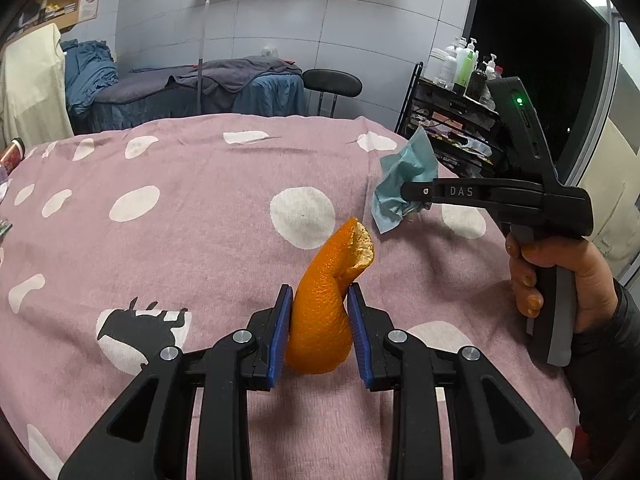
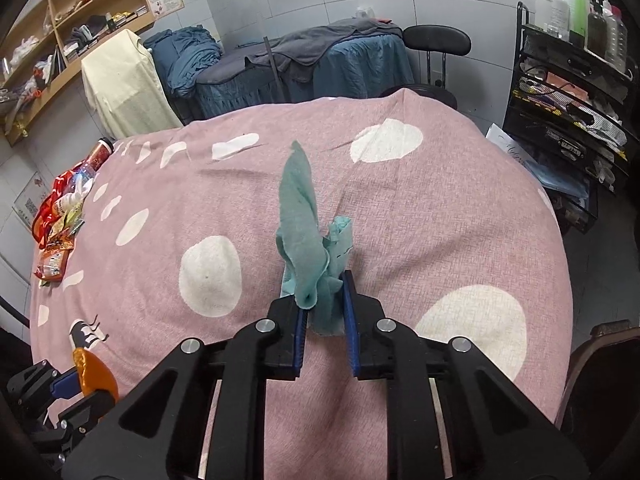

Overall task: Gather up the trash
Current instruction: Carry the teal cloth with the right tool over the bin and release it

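Orange peel (image 1: 326,312) stood clamped between my left gripper's (image 1: 318,332) blue pads, above the pink spotted tablecloth (image 1: 200,240). My right gripper (image 2: 325,322), its arm lettered "DAS", pinched a crumpled teal tissue (image 2: 308,248) over the same cloth. Snack packets (image 2: 60,216) lay at the far left edge, their print unreadable.

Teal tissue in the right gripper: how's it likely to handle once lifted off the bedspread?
Probably floppy: the teal tissue is crumpled, one flap sticking up past the right gripper, so loose ends should droop and swing. Likely very light, since the pads have pinched it into a thin wad. Slipping looks unlikely, though a thin sheet could tear if it snags on the pink spotted bedspread.
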### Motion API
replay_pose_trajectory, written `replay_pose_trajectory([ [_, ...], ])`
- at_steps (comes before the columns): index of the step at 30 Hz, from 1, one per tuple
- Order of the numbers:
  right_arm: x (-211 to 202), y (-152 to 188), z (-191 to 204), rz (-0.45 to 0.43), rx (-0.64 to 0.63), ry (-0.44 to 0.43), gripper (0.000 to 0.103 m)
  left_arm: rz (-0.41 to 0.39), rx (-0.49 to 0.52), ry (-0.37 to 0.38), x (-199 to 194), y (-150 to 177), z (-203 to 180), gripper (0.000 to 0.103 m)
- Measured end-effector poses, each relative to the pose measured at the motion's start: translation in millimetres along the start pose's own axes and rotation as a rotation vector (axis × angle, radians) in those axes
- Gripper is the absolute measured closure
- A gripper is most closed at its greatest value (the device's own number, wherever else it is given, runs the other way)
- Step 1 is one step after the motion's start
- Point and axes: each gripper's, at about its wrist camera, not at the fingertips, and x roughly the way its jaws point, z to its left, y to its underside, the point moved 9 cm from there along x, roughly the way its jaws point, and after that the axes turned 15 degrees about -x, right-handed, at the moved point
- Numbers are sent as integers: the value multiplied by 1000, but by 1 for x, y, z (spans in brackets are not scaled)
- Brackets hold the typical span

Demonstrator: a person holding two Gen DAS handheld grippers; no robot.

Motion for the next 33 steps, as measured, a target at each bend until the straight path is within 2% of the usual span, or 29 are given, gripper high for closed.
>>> replay_pose_trajectory([
  [16, -92, 40, 1, -127, 27, -16, 85, -49, -17, 44, -30, 7, -25, 74],
  [21, -120, 61, -11, -157, 68, -16, 86, -55, 0, 71, -35, 13, -44, 74],
  [33, -179, 113, -52, -218, 168, 59, 85, -48, 39, 166, -41, 32, -99, 74],
])
